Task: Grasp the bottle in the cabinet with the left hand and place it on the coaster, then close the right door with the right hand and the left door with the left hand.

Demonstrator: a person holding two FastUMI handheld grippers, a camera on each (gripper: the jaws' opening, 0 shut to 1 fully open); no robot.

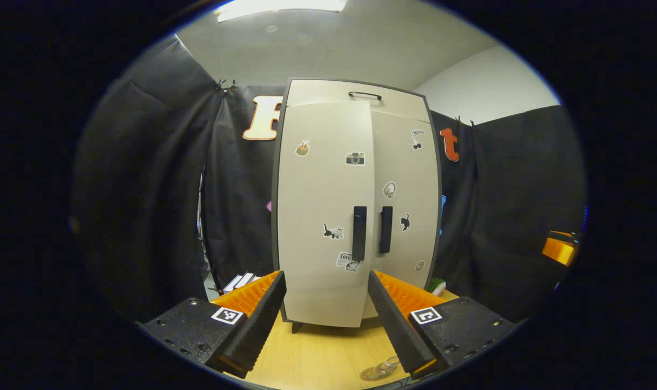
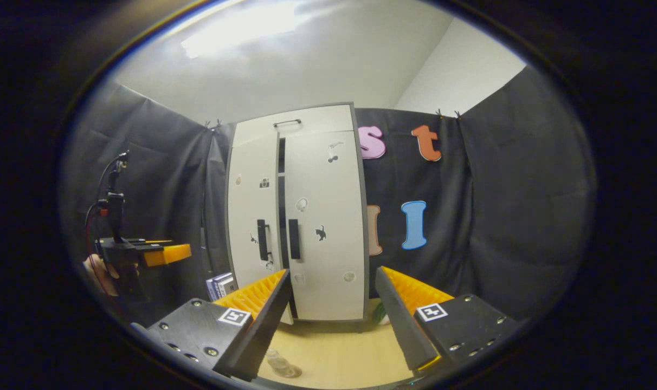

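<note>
pale grey laminate cabinet with dark edging stands upright on the light wooden tabletop, and from where i stand it looks nearly shut: the right door sits flush, while the left door leaves a dark slit beside it in the right gripper view, so i'd judge the left door is the step left. the two black bar handles hang side by side at the middle seam. the small clear bottle stands on the round coaster near the table's front edge, well apart from the cabinet, presumably already delivered. the left gripper faces the doors with its jaws spread wide, holding nothing. the right gripper is likewise wide open and empty, held back from the cabinet.
</note>
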